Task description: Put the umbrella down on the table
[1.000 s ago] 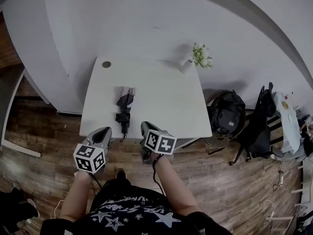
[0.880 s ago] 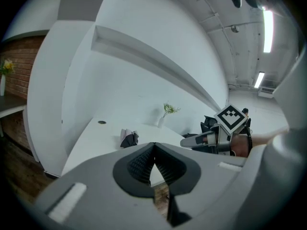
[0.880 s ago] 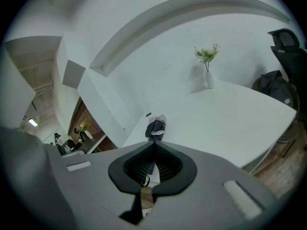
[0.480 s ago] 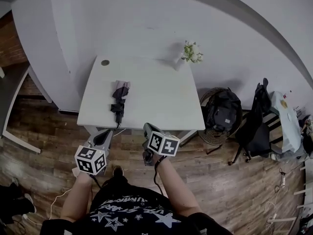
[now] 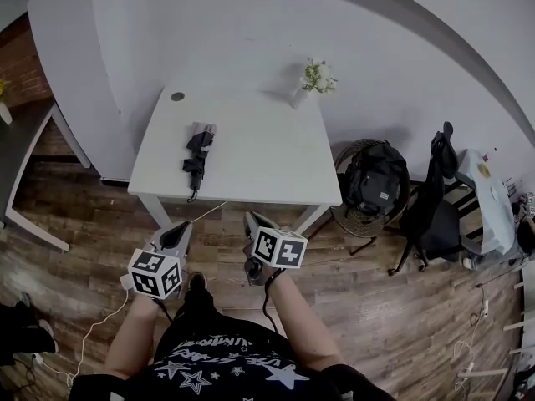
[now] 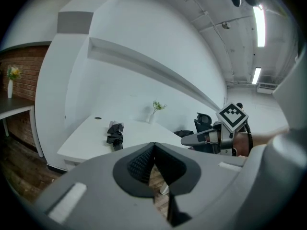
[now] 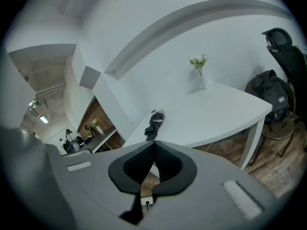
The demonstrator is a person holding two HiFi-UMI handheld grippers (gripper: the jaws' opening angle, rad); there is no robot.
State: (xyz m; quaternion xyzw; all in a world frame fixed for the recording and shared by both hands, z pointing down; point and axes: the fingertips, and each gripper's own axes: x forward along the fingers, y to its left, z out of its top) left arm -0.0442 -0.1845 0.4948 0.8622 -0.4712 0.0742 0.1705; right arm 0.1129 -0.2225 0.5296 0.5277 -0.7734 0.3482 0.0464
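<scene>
Table (image 5: 259,161) holds umbrella (image 5: 196,147), well beyond left hand-held gripper (image 5: 180,231) and right hand-held gripper (image 5: 250,219) (both closed, empty)

The grey plastic two-jaw left gripper (image 5: 179,234) and the matching grey right gripper (image 5: 251,220) are held side by side, just apart, in front of the person's torso, both pointing forward and slightly downward. Each has its black ribbed pads (image 6: 141,163) pressed together with nothing between them. The bare left forearm (image 5: 132,341) and bare right forearm (image 5: 297,328) run back to the body.
</scene>
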